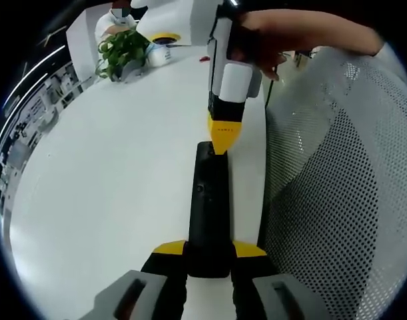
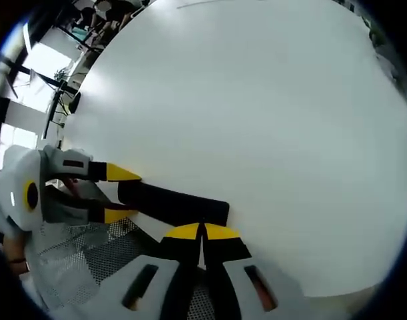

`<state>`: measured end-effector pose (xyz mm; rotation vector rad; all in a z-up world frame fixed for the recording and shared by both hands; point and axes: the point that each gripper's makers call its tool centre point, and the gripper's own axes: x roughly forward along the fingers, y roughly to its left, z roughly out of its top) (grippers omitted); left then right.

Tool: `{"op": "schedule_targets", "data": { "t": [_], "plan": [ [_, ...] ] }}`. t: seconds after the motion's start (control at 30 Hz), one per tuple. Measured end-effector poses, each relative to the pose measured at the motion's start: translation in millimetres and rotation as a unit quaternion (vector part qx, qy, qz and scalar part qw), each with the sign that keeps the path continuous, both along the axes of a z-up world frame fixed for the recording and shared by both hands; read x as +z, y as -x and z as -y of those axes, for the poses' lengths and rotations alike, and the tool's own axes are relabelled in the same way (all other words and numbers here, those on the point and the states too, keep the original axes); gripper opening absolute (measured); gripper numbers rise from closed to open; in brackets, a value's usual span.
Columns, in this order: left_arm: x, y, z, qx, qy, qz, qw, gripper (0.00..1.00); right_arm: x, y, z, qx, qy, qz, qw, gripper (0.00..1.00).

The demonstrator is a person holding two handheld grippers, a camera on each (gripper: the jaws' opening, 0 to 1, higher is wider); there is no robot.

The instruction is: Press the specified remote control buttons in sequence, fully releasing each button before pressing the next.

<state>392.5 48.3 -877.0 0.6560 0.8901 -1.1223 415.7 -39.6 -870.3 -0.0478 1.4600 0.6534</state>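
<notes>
A long black remote control (image 1: 208,200) lies over the edge of the white table (image 1: 103,173). My left gripper (image 1: 210,249) is shut on its near end, one yellow tip on each side. In the left gripper view my right gripper (image 1: 224,139) comes down from above in a person's hand, jaws shut, with its yellow tip touching the remote's far end. The right gripper view has my right gripper (image 2: 202,231) shut, its tips against the remote control (image 2: 173,202), while the left gripper (image 2: 120,194) clasps the other end at the left.
A white mesh chair back (image 1: 343,193) stands close along the table's right edge and appears as mesh (image 2: 90,257) below the remote. A potted plant (image 1: 122,52) and a white and yellow object (image 1: 164,41) stand at the far end of the table.
</notes>
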Motion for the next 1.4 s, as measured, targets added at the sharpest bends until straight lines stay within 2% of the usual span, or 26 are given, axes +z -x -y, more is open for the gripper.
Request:
{"op": "schedule_targets", "data": {
  "t": [0.57,0.9,1.17,1.4],
  "plan": [
    [0.6,2.5,3,-0.007,0.0,-0.002,1.0,0.24,0.1,4,-8,0.015,-0.01,-0.005,0.9998,0.0],
    [0.6,2.7,3,-0.007,0.0,-0.004,1.0,0.24,0.5,6,-10,0.046,0.001,0.01,0.9989,0.0],
    [0.2,2.4,3,-0.006,0.001,-0.006,1.0,0.25,-1.6,4,-12,0.017,-0.02,-0.003,0.9997,0.0],
    [0.2,2.0,3,-0.005,0.002,-0.006,1.0,0.25,-1.5,4,-12,0.034,-0.003,0.0,0.9994,0.0]
  ]
}}
